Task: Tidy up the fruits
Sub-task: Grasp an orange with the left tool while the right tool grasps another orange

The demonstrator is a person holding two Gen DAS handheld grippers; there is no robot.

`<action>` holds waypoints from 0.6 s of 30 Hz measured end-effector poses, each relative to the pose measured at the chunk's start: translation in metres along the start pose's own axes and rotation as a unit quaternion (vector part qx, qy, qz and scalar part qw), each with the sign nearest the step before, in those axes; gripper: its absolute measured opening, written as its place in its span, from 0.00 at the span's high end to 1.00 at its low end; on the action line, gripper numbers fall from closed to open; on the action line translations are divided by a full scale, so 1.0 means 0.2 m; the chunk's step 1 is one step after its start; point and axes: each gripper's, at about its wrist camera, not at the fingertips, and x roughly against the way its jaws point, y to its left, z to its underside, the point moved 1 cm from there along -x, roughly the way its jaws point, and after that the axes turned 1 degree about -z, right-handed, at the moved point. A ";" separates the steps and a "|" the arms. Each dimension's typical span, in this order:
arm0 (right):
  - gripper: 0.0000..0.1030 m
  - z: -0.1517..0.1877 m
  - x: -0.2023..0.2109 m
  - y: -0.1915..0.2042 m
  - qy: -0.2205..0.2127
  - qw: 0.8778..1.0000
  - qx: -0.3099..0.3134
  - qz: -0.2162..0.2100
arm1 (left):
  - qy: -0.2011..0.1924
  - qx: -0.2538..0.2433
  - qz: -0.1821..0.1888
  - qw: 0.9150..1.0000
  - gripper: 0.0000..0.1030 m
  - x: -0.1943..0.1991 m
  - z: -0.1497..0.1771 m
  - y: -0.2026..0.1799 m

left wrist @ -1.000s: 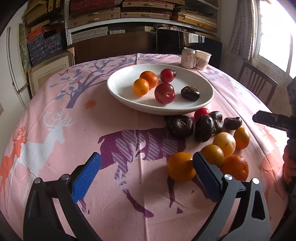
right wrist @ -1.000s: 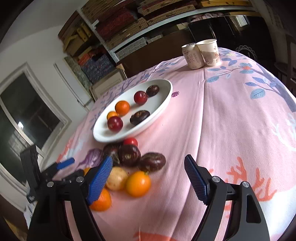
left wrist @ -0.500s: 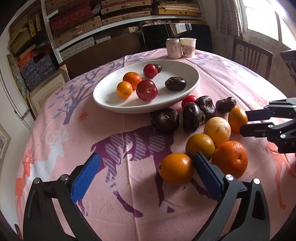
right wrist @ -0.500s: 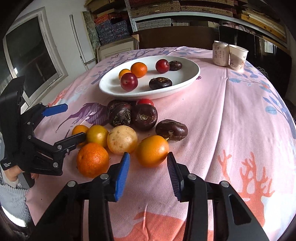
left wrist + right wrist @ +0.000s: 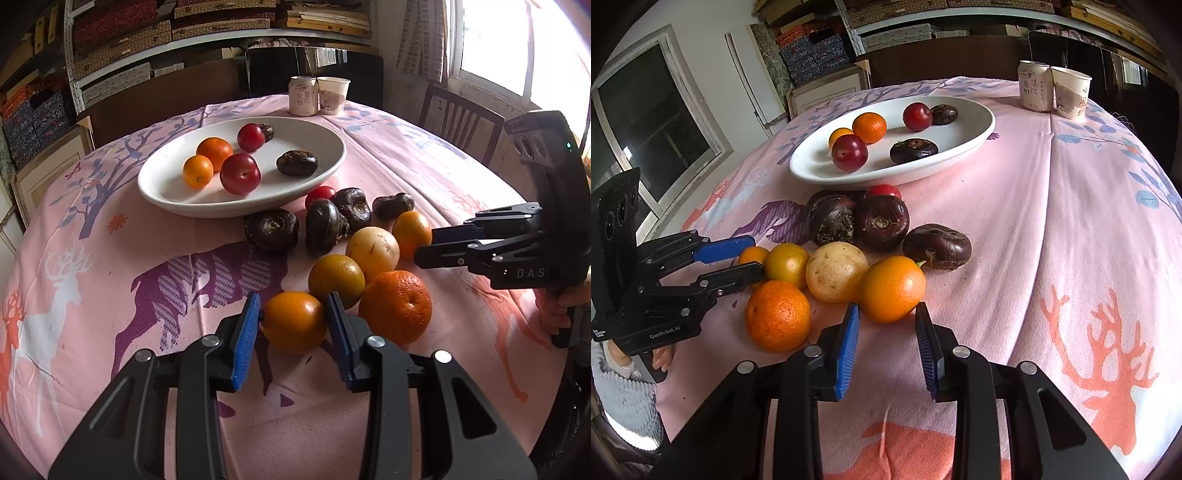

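Note:
A white oval bowl (image 5: 325, 166) (image 5: 975, 133) on the pink tablecloth holds oranges, red plums and dark fruits. In front of it lies a cluster of loose fruit. My left gripper (image 5: 291, 317) has its blue pads against both sides of a smooth orange fruit (image 5: 293, 322), which rests on the cloth. My right gripper (image 5: 888, 323) stands a little open just in front of another orange fruit (image 5: 892, 288), not gripping it. A rough-skinned orange (image 5: 395, 306) (image 5: 777, 314), a pale yellow fruit (image 5: 373, 249) (image 5: 836, 271) and dark fruits (image 5: 271, 229) (image 5: 881, 221) lie between.
A drink can (image 5: 303, 95) (image 5: 1035, 90) and a paper cup (image 5: 332, 94) (image 5: 1070, 92) stand at the table's far side. A wooden chair (image 5: 458, 123) stands at the right edge. Shelves with boxes line the back wall.
My left gripper has closed from wide open onto the nearest orange fruit. My right gripper has moved closer to its orange fruit, with the jaw gap a little wider.

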 end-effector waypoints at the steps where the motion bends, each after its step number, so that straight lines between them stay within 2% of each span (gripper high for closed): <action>1: 0.70 0.00 0.00 0.00 0.000 1.000 -0.001 -0.001 | 0.001 0.000 0.000 1.000 0.65 0.00 0.00 0.00; 7: 0.70 0.00 0.02 -0.02 -0.010 1.000 -0.005 -0.006 | -0.002 0.010 0.004 1.000 0.65 0.04 0.03 0.03; 9: 0.71 0.00 0.05 -0.02 -0.028 1.000 -0.005 -0.007 | -0.011 0.016 -0.010 1.000 0.72 0.07 0.03 0.05; 11: 0.71 -0.02 0.09 -0.01 -0.045 0.999 0.001 -0.002 | -0.018 0.025 -0.015 0.999 0.75 0.09 0.00 0.09; 15: 0.74 -0.14 0.14 0.01 -0.072 0.997 0.014 0.005 | -0.033 0.036 -0.019 0.999 0.75 0.09 -0.15 0.18; 18: 0.78 -0.23 0.17 0.01 -0.088 0.996 0.017 0.005 | -0.024 0.036 -0.010 0.999 0.74 0.08 -0.15 0.19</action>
